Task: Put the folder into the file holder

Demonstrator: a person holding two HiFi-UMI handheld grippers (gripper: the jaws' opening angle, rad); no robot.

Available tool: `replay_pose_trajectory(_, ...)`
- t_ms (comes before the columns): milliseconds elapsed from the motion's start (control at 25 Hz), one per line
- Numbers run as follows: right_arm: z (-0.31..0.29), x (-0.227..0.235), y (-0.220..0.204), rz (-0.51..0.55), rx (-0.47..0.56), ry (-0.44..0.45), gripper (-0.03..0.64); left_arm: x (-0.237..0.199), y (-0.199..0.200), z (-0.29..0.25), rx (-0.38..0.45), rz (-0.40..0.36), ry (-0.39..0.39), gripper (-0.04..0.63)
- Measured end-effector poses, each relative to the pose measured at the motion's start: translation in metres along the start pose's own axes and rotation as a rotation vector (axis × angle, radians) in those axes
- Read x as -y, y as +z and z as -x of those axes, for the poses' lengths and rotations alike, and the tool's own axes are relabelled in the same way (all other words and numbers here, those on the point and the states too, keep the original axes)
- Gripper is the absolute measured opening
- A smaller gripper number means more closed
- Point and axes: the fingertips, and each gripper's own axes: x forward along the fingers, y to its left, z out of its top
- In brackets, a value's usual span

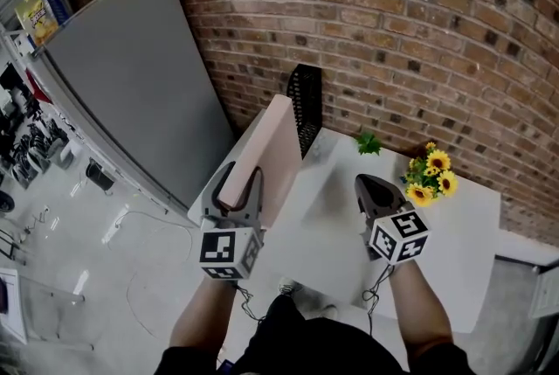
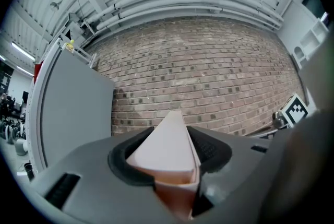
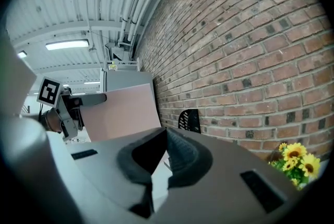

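1. Lower middle of the head view: a person's two forearms reach up the frame, each hand carrying a gripper with a marker cube.
2. Left gripper (image 1: 243,177), lower left of centre: jaws part-way apart and clamped on the near end of a pale pink folder (image 1: 275,146). The left gripper view shows the folder's edge wedged between the black pads, its spine running straight ahead.
3. Right gripper (image 1: 365,185), just right of centre: jaws pressed together with nothing between them. It hangs over the white desk (image 1: 454,225), apart from the folder.
4. The folder stands on its long edge, nearly upright, running from the left jaws up the frame toward the back of the desk. In the right gripper view it shows as a flat pink sheet at middle left, the left gripper on its near end.
5. Cannot tell whether the folder's lower edge touches the desk.
6. File holder (image 1: 306,107), black mesh, upright at the desk's back left corner, upper centre of the frame. The folder's far end sits right at the holder's near side, not inside it; contact unclear.
7. A small green sprig (image 1: 369,142) lies at the back of the desk, and yellow sunflowers (image 1: 432,174) sit to its right.
8. Behind everything is a red brick wall (image 1: 393,15). A large grey panel (image 1: 131,76) leans at upper left.
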Motion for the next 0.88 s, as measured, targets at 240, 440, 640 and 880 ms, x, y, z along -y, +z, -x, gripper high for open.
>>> replay_pose_trajectory(240, -0.023, 0.006, 0.006, 0.001, 0.01, -0.033, 0.003, -0.021, 0.008, -0.031, 0.026, 0.011, -0.022, 0.189)
replay_pose_trajectory(440, -0.048, 0.012, 0.009, -0.002, 0.01, -0.061, 0.003, -0.041, 0.012, -0.064, 0.058, 0.022, -0.041, 0.189)
replay_pose_trajectory(640, -0.073, 0.016, 0.01, -0.009, 0.003, -0.093, 0.003, -0.059, 0.015, -0.097, 0.079, 0.046, -0.062, 0.189)
replay_pose_trajectory(880, -0.097, 0.024, 0.005, -0.021, -0.012, -0.135, 0.003, -0.076, 0.016, -0.135, 0.103, 0.088, -0.094, 0.189)
